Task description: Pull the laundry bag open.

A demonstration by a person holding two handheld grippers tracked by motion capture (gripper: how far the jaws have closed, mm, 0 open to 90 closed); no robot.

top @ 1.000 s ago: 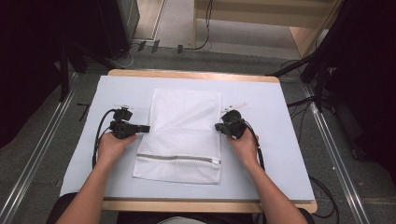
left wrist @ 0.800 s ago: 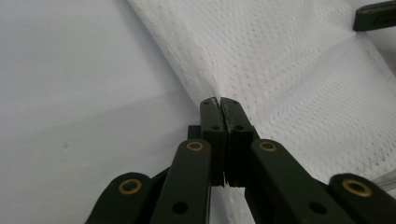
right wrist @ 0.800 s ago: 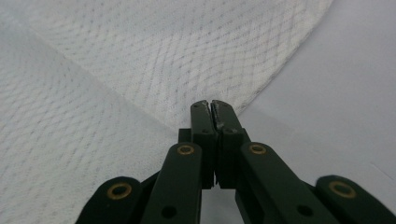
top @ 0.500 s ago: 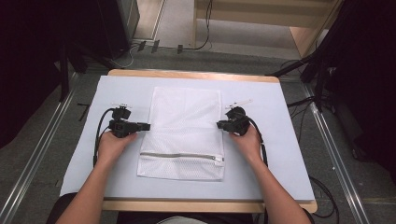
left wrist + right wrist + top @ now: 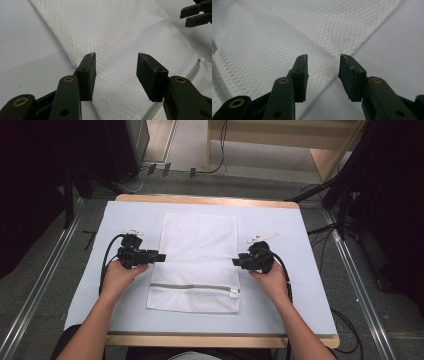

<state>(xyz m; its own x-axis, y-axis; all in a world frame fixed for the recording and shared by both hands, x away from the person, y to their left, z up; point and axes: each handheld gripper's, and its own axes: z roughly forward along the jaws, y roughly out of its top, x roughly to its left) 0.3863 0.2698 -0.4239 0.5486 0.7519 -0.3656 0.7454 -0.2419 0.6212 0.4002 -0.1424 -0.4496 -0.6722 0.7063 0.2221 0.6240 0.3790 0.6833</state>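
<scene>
A white mesh laundry bag [image 5: 197, 245] lies flat on the pale sheet [image 5: 280, 300], its zipper [image 5: 192, 287] near the front. My left gripper [image 5: 161, 256] is at the bag's left edge and my right gripper [image 5: 235, 262] at its right edge. In the left gripper view the left gripper [image 5: 116, 72] hovers over the mesh [image 5: 120, 32], and the other hand's gripper [image 5: 196, 15] shows far off. In the right gripper view the right gripper [image 5: 323, 75] straddles the bag's edge [image 5: 287, 32]. Both sets of jaws have just been opening, and the pads press on nothing.
The sheet covers a wooden table [image 5: 210, 200] with bare margins left and right of the bag. Black cables [image 5: 106, 262] trail from both grippers. Metal rails [image 5: 45, 285] run along both sides, and dark equipment stands beyond the far edge.
Both grippers' jaws were shut at the bag's side edges and now stand apart. The right hand has drifted slightly right. The bag has settled flat.
</scene>
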